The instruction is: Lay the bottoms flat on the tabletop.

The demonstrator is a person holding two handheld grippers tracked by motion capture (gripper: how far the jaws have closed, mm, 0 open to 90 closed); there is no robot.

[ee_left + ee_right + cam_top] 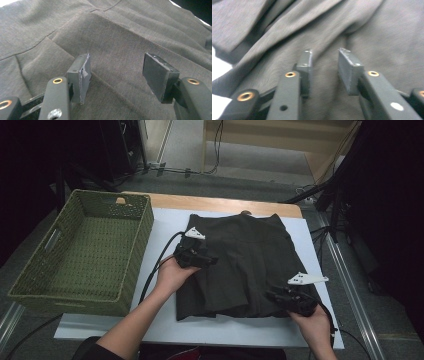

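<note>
Dark grey pleated fabric garment [245, 265] lying flat on white tabletop [165, 225] | L gripper [117, 75] released, jaws wide, hovering over cloth | R gripper [324, 67] partly released, empty | high view adding: green woven basket [80, 255] sitting at table's left.

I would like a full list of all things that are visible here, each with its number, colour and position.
garment: one, dark grey, spread over the middle of the table, partly folded
basket: one, green woven, on the table's left end, nothing visible inside
table: one, white top with a wooden far edge
cables on the floor: several, black, beyond the table
left tool: one, black, open over the garment's left part
right tool: one, black, partly open over the garment near its front right corner
hands: two, the left hand and the right hand, each holding a tool
</note>
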